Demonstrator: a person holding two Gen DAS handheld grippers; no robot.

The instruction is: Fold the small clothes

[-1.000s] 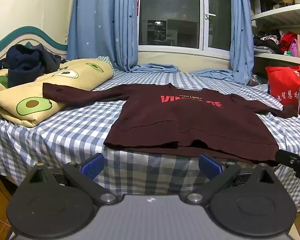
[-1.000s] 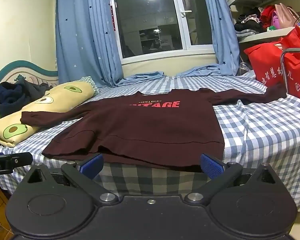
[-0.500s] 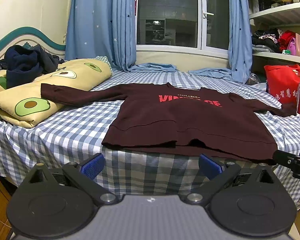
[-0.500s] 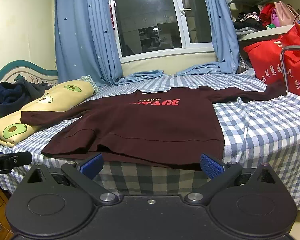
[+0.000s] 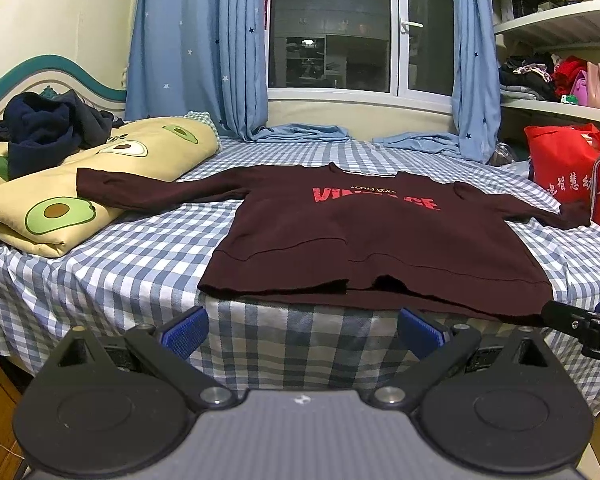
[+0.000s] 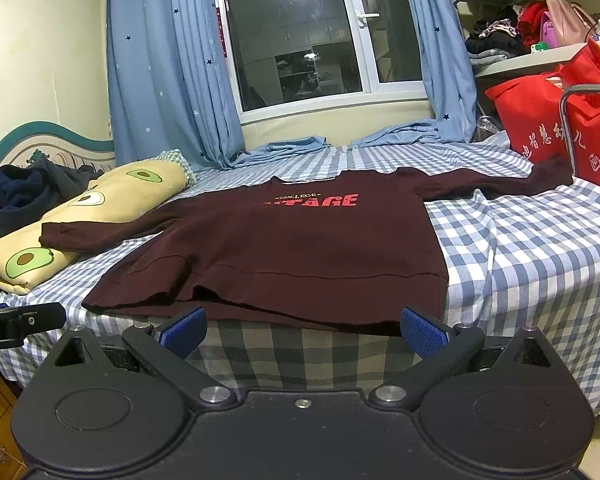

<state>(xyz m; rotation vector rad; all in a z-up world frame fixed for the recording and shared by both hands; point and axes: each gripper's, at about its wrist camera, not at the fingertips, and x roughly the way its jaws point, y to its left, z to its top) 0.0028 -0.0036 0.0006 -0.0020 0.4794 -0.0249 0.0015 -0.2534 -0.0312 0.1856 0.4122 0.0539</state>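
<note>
Straight ahead of both grippers, on the blue checked bed [image 5: 100, 264], lies the dark maroon sweatshirt [image 5: 364, 240], spread flat with the printed front up. Its hem is the nearest part and hangs a little over the front edge of the mattress; the collar points away, toward the window [image 6: 300, 40]. The long axis runs from side to side, because both sleeves are stretched out: the left sleeve [image 5: 148, 192] goes over the avocado pillow [image 5: 60, 216], and the right sleeve [image 6: 500, 184] reaches toward the red bag [image 6: 540, 120].

The left gripper [image 5: 300, 330] is wide open and holds nothing; its blue pads stand just below the hem, not touching it, under the left half of the body. The right gripper [image 6: 302, 328] is also spread wide and empty, under the right half of the hem (a part of each tool shows at the edge of the other's view, so they are side by side).

I judge that no fold is made yet. Each sleeve lies on the side of its own gripper, so the left one is nearer to the pillow sleeve and the right one to the bag sleeve. A reach forward and outward would be needed.
</note>
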